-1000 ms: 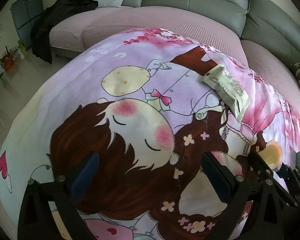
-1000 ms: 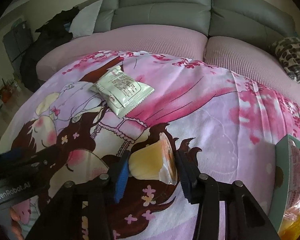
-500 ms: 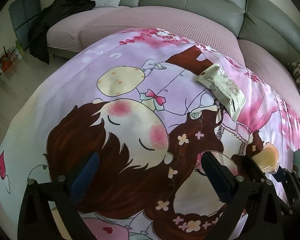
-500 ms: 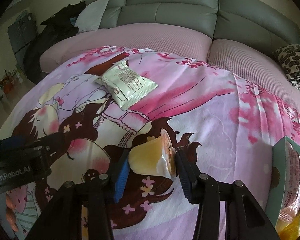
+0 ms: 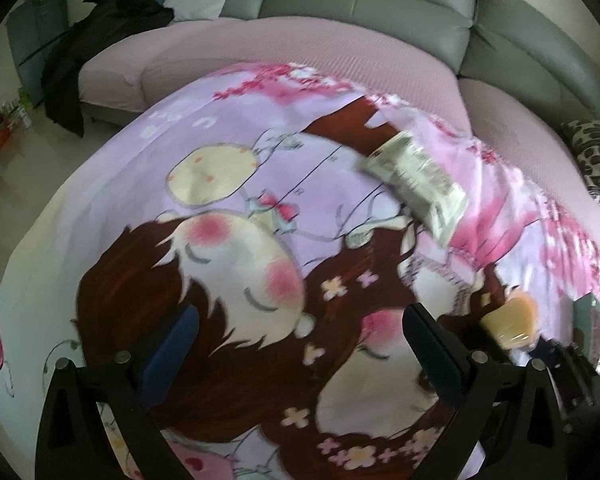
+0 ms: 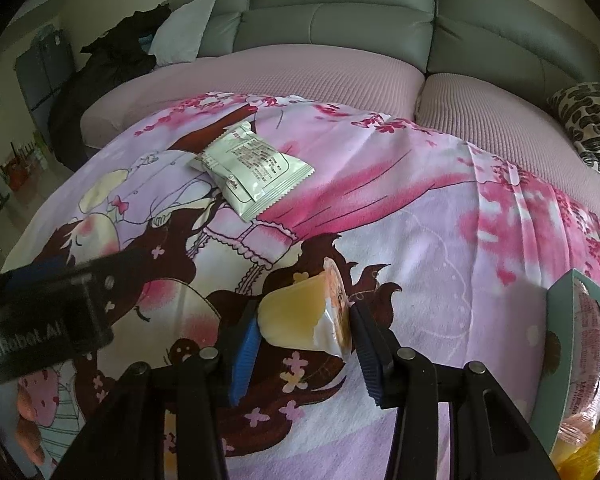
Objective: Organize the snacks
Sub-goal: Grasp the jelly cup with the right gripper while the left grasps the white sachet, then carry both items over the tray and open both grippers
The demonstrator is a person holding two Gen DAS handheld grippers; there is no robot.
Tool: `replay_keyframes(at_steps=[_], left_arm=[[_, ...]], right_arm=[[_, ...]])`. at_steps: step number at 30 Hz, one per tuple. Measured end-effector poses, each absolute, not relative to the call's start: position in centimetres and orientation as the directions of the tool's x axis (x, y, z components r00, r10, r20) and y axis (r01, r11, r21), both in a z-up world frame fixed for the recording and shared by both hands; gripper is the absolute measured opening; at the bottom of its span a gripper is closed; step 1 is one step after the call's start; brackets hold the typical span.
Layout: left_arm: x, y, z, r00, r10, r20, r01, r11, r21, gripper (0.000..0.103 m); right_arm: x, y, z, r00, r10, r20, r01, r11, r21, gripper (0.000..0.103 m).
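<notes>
A yellow jelly cup (image 6: 300, 316) lies on its side between the blue pads of my right gripper (image 6: 305, 312). The jaws are closing and press on its base and its lid, and it hangs just above the cartoon blanket (image 6: 420, 240). The same cup (image 5: 508, 320) shows at the right in the blurred left wrist view. My left gripper (image 5: 296, 316) is open over the blanket with nothing between its fingers. Two white snack packets (image 6: 252, 168) lie stacked further back on the blanket, also seen as packets (image 5: 416, 176) from the left.
A teal box (image 6: 580, 360) with packaged snacks stands at the right edge, close to the held cup. A pink-covered grey sofa (image 6: 320, 76) curves behind the blanket. A dark coat and a pillow (image 6: 180, 32) lie at the back left, and a spotted cushion (image 6: 592, 124) lies at the right.
The left wrist view has drifted a little and turned blurry. The jelly cup stays in the right gripper, and the packets and box have not moved.
</notes>
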State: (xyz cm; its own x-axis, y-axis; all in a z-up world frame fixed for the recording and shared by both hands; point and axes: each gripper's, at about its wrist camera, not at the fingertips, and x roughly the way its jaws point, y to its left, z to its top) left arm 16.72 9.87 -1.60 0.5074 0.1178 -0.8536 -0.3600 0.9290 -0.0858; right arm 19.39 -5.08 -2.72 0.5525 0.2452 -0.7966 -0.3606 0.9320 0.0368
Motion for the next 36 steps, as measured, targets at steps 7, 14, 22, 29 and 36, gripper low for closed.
replay_keyframes(at_steps=[7, 14, 22, 29, 36], left_arm=[[19.1, 9.2, -1.9, 0.537, 0.026, -0.843, -0.297, 0.941, -0.16, 0.101], [23.2, 8.1, -0.6, 0.572, -0.106, -0.813, -0.198, 0.944, -0.262, 0.1], [29.1, 7.4, -2.0, 0.506, -0.157, -0.848, -0.26, 0.91, -0.324, 0.096], [31.1, 6.6, -2.2, 0.476, -0.042, -0.879, -0.328, 0.918, -0.222, 0.086], [29.8, 6.0, -1.7, 0.478, 0.036, -0.878, -0.323, 0.936, -0.138, 0.051]], right_arm=[[20.1, -6.6, -2.6, 0.572, 0.208, -0.794, -0.289, 0.956, 0.043, 0.047], [20.7, -9.1, -2.0, 0.587, 0.178, -0.79, -0.208, 0.976, 0.065, 0.047], [21.0, -11.6, -1.6, 0.592, 0.161, -0.789, -0.14, 0.985, 0.096, 0.047], [20.2, -12.7, -0.6, 0.607, 0.161, -0.779, -0.117, 0.987, 0.113, 0.047], [17.5, -14.4, 1.8, 0.654, 0.173, -0.736, -0.094, 0.984, 0.149, 0.047]])
